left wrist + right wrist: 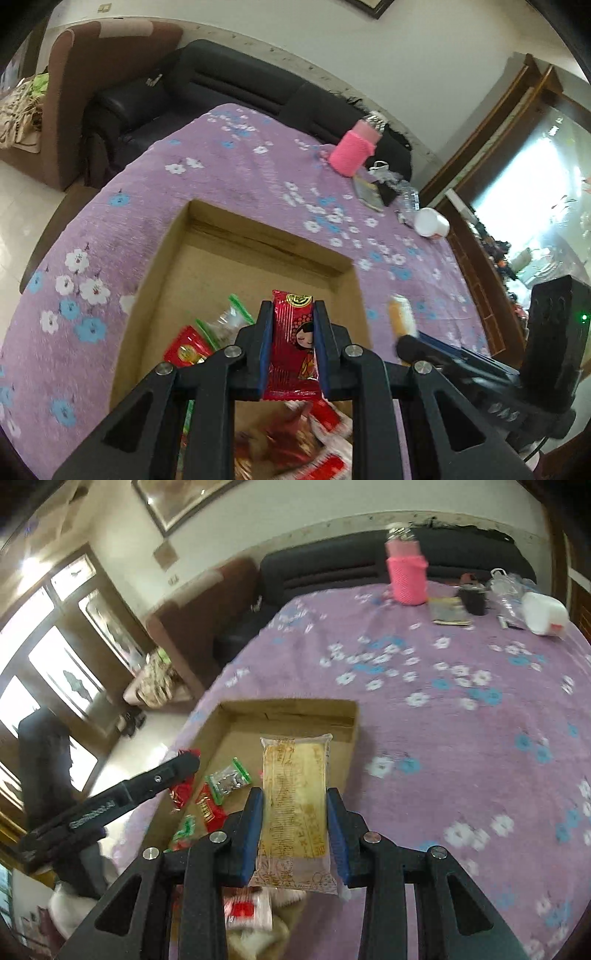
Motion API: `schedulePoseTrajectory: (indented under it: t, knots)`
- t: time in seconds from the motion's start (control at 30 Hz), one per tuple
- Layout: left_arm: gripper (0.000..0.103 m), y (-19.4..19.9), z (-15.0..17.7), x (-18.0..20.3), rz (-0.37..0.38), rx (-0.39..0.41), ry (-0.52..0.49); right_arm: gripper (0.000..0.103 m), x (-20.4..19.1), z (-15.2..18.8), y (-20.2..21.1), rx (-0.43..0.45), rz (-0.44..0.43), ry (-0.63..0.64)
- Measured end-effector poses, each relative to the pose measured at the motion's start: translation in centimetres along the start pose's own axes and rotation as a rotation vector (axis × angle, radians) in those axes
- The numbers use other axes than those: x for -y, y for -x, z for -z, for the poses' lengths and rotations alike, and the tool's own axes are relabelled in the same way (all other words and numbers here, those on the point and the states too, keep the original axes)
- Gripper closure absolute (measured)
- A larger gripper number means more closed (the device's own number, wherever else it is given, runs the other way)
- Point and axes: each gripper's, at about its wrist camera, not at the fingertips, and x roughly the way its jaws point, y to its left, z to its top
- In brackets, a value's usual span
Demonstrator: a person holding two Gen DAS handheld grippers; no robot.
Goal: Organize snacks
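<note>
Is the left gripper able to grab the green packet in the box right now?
Probably not yet. The left gripper is already shut on a red snack, so its jaws are full. The green packet lies uncovered in the box.

Left claw (293,334) gripping a red snack packet (292,347)
It is hanging over the cardboard box (236,258) on the purple flowered surface (229,166).

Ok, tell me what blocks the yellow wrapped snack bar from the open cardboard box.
Nothing visible does. The yellow wrapped snack bar hangs in the right hand-held gripper over the open cardboard box, whose far floor is bare.
</note>
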Motion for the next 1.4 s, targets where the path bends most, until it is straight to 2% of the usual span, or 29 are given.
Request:
schedulePoseTrajectory:
  t: [0.13,0.17,0.23,0.3,0.37,0.47,0.57,0.67,0.73,0.8,0.93,1.0,1.07,1.17,1.27,1.4]
  knots:
    - [0.081,-1.5,-0.8,-0.8,-0.015,-0.012,0.014,0.066,-0.3,-0.8,-3.4,-0.037,0.025,-0.004]
    - [0.078,-1.7,-0.9,-0.9,-0.017,-0.010,0.013,0.065,-0.3,-1.1,-4.2,-0.044,0.035,-0.001]
    - [0.058,-1.9,-1.3,-0.9,-0.016,-0.005,0.010,0.065,-0.3,-1.4,-4.7,-0.044,0.043,-0.005]
    - [0.048,-1.9,-1.4,-0.7,-0.022,0.004,0.001,0.063,-0.1,-1.6,-4.7,-0.039,0.026,-0.021]
    - [0.045,-1.3,-1.2,0.0,-0.029,0.024,-0.025,0.056,0.1,-1.6,-4.2,-0.026,0.006,-0.036]
    - [0.041,0.1,-0.6,1.2,-0.062,0.055,-0.058,0.056,0.5,-1.4,-2.3,0.021,0.003,-0.036]
    - [0.033,2.6,0.7,3.4,-0.149,0.138,-0.123,0.055,1.5,-0.5,0.4,0.072,0.000,-0.044]
    - [0.022,5.9,2.9,6.5,-0.264,0.274,-0.197,0.049,2.6,1.3,3.6,0.134,0.008,-0.069]
    - [0.008,7.5,4.1,8.4,-0.346,0.349,-0.213,0.048,3.3,2.9,5.8,0.183,0.028,-0.084]
    - [0.003,9.4,5.5,10.3,-0.428,0.431,-0.225,0.047,3.7,4.3,7.5,0.217,0.061,-0.081]
    - [0.000,12.8,8.1,13.4,-0.537,0.558,-0.235,0.043,4.4,7.5,10.3,0.275,0.116,-0.095]
    - [0.000,13.8,9.5,14.6,-0.573,0.594,-0.211,0.043,4.6,8.9,11.1,0.282,0.126,-0.102]
    - [0.000,14.1,10.5,15.4,-0.571,0.587,-0.193,0.043,4.5,10.0,11.4,0.276,0.134,-0.103]
    - [0.000,13.6,11.5,16.3,-0.551,0.508,-0.213,0.043,4.0,11.5,11.5,0.253,0.132,-0.087]
    - [0.000,13.1,12.7,16.7,-0.527,0.405,-0.228,0.043,3.1,12.8,11.6,0.241,0.158,-0.044]
    - [0.000,12.4,14.6,16.7,-0.511,0.265,-0.193,0.042,2.5,13.9,12.2,0.253,0.175,-0.011]
